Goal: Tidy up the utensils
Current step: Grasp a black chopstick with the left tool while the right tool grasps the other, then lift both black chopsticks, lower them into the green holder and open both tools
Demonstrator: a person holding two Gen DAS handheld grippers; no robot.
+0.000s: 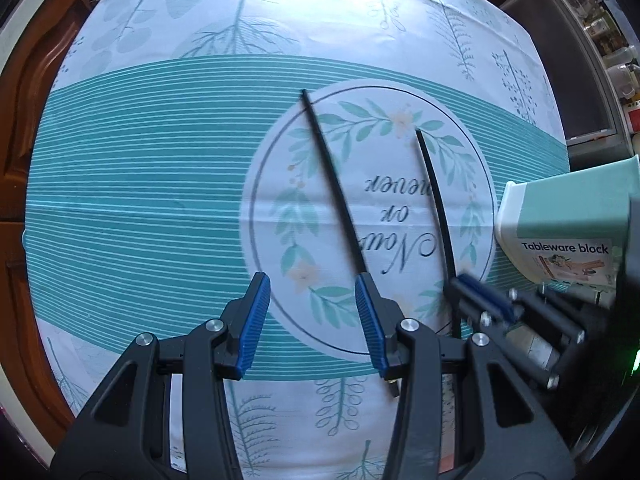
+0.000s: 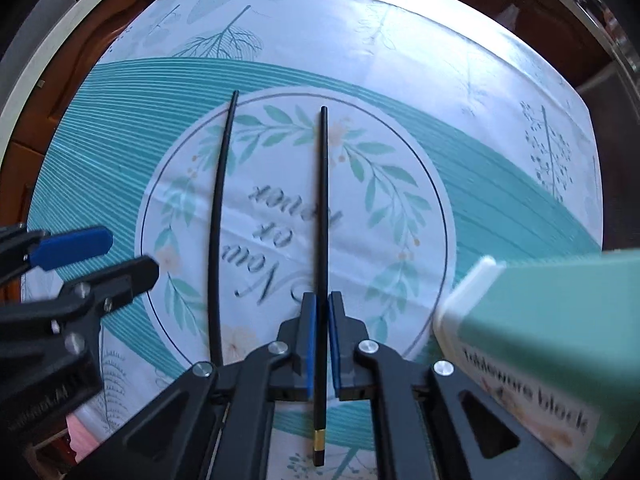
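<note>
While two black chopsticks are seen in both views, only the right wrist view shows how one of them is held: the right gripper (image 2: 322, 308) is closed around the right-hand chopstick (image 2: 322, 208), its blue pads (image 2: 311, 344) set on either side of the shaft, with a gold band and the butt end seen below the fingers. From the left wrist view the same right gripper (image 1: 476, 292) is blurred and seen side-on at the lower part of that chopstick (image 1: 434, 196). The left gripper (image 1: 310, 284) is spread wide, nothing between its pads; the other chopstick (image 1: 332, 184) lies on the patterned tablecloth (image 1: 140, 184) and passes beneath the right-hand finger, whether touching it cannot be told. In the right wrist view this chopstick (image 2: 219, 216) is seen lying free across the printed circle, and the left gripper (image 2: 96, 256) is seen at the left edge. A mint-green box (image 1: 568, 208) labelled "Tableware block" stands at the right of the cloth, its white rim showing; in the right wrist view the box (image 2: 560, 320) is close by the right gripper. Its inside is not visible in either view, so its contents cannot be told.
</note>
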